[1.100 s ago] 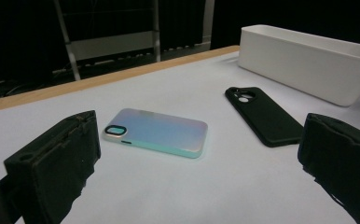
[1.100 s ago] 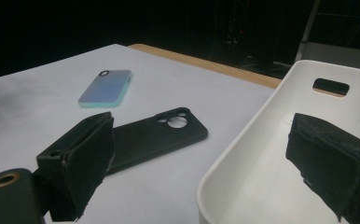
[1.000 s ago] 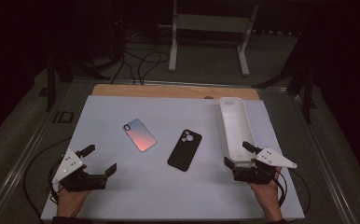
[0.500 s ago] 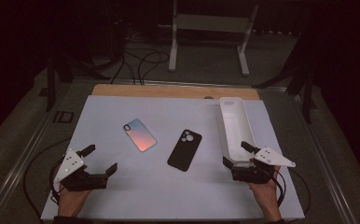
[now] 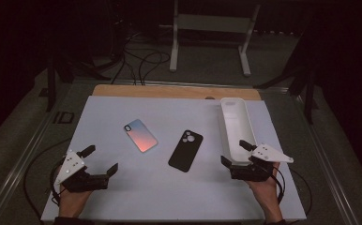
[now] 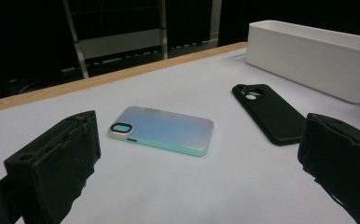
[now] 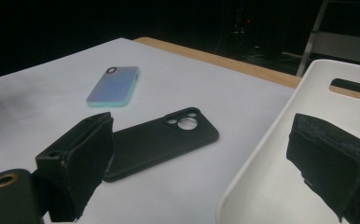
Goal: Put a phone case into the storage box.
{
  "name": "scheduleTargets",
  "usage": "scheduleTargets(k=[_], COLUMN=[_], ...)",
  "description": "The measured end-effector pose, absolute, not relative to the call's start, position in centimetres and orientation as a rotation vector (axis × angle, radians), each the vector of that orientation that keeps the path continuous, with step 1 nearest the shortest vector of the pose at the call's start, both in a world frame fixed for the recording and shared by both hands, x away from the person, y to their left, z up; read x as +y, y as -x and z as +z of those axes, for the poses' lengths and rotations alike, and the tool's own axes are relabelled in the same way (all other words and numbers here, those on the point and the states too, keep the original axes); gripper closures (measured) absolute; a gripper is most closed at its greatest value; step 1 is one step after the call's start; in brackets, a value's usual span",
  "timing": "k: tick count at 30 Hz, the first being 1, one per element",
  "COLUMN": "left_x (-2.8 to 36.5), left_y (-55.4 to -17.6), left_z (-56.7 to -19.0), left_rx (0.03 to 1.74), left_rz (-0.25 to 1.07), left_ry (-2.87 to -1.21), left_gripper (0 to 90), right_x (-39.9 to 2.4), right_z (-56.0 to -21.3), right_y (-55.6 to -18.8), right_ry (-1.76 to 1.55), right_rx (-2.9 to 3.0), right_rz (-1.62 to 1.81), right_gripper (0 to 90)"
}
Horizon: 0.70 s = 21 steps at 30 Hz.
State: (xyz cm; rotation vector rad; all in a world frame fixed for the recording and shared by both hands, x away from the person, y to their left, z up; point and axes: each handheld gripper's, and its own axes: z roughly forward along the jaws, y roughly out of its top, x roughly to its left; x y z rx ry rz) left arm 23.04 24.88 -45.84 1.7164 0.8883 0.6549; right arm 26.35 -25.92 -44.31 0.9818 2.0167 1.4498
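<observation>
1. left gripper (image 5: 100, 160) sits at the near left of the white mat (image 5: 123, 197), held in the person's left hand (image 5: 73, 199). its jaws are spread wide with nothing between them.
2. right gripper (image 5: 235, 152) is at the near right, in the right hand (image 5: 266, 192). jaws also wide apart and not gripping anything — one jaw hangs over the near end of the tray (image 5: 235, 129), the other is over the mat just left of it.
3. two phone cases lie flat on the mat, between the grippers and a bit farther back. the iridescent case (image 5: 140, 135) is on the left, blue fading to pink from the high view, camera cutout at its far end.
4. the black case (image 5: 186, 150) is to its right, near it but not touching, tilted a little, cutouts at its far end too.
5. from the left gripper view the iridescent case (image 6: 162, 129) lies right ahead between the jaws, the black case (image 6: 266, 112) off to the right, the tray (image 6: 313, 56) behind that.
6. from the right gripper view the black case (image 7: 159, 140) is just past the left jaw, the iridescent one (image 7: 113, 85) farther back — the tray (image 7: 271, 186) runs under the right jaw and looks empty, with a handle slot in its far wall.
7. neither gripper touches a case, and both cases are outside the tray.
8. a wooden table edge (image 5: 174, 91) shows past the far side of the mat.
</observation>
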Motion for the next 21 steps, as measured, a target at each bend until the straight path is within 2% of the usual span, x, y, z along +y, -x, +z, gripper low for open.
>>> scheduleTargets(k=[21], left_x=[24.8], left_y=[-23.0], left_z=[-46.0], left_rx=[0.894], left_rz=[0.673], left_ry=[-1.727], left_gripper=[0.0], right_x=[-22.3], right_z=[-42.1], right_y=[-28.9], right_ry=[-0.945], right_rx=[2.112], right_rz=[1.452], right_gripper=[7.5])
